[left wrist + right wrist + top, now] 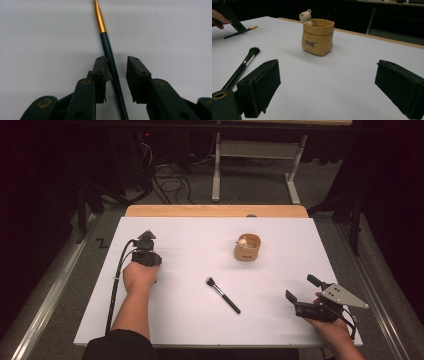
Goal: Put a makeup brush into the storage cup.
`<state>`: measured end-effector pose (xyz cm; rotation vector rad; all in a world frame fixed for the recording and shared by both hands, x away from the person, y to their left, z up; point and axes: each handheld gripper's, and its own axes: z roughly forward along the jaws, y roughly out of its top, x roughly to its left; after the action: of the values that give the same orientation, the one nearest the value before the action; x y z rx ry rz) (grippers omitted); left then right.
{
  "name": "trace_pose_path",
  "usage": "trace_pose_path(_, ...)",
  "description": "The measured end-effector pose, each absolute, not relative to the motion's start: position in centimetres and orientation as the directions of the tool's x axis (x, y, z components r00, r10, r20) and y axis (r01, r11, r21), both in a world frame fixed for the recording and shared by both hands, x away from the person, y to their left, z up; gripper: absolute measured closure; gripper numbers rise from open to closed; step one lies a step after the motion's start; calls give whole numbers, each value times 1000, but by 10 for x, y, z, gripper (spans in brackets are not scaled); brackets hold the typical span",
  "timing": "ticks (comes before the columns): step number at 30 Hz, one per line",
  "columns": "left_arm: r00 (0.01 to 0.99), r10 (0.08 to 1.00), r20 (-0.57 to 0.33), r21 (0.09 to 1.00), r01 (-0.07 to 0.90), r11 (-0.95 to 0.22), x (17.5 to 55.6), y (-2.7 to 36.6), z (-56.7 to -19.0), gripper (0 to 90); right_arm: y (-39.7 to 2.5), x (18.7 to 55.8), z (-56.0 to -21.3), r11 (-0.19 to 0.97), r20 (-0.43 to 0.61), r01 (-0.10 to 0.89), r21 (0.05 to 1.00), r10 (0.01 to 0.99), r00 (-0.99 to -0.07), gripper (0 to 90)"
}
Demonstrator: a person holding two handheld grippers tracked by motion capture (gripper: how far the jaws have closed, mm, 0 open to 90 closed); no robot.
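High view: the left gripper [146,241] sits at the table's [280,325] left, the right gripper [301,293] spread at its right. Left gripper view: jaws parted around a dark, gold-tipped pencil [110,60] — touching one. Right gripper view: jaws wide — brush [240,68] and pouch [318,37] ahead.

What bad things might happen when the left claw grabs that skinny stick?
1. The stick is thin and lies off-centre, right against one of the left gripper's open fingers, so it may roll or slip out as they close.
2. If it's headed for the pot, that pot looks small and light; a long stick poked in at a slant might tip it.
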<state>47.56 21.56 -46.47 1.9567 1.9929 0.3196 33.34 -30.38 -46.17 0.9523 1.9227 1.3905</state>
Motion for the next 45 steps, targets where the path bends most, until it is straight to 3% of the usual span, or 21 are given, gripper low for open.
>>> trace_pose_path(13,-1,999,-43,379,925,17,475,216,-465,827,-303,334,-463,201,-38,218,955,811,-583,66)
trace_pose_path(33,96,995,-12,395,915,-83,470,217,-464,835,-304,334,-462,195,-34,219,956,816,-576,66)
trace_pose_path(45,135,989,-64,500,862,-85,458,222,-446,835,-303,334,-463,197,-35,219,956,813,-581,66)
